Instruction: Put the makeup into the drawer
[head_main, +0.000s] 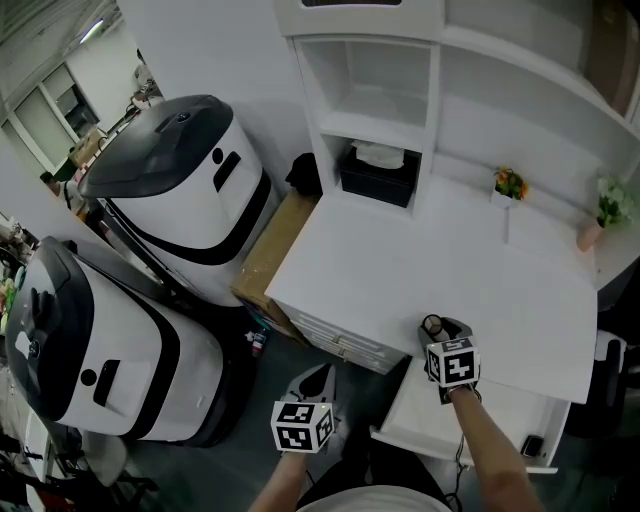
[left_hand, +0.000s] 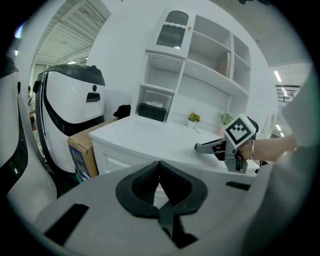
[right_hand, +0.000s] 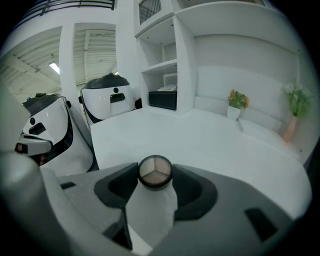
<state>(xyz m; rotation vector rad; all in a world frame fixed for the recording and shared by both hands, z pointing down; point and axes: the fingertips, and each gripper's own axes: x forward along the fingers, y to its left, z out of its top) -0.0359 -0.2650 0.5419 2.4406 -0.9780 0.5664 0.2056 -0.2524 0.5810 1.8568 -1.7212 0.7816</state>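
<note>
since small round tri-colour powder compact sits on white desk top near front edge, my right gripper straddles it, pads pressing both sides. open white drawer just below: short carry, judged. left gripper jaws closed, empty, held aside.

I'm counting two pairs of tongs: the left tongs and the right tongs. One round makeup compact, showing three shades, is sitting at the front edge of the bench. Two small potted plants are standing along the back edge, the orange-flowered plant and the green plant. One black tissue box is resting in the one shelf unit. One drawer is hanging open. Off the left edge, two white machines are standing, the far machine and the near machine, plus one cardboard box.
</note>
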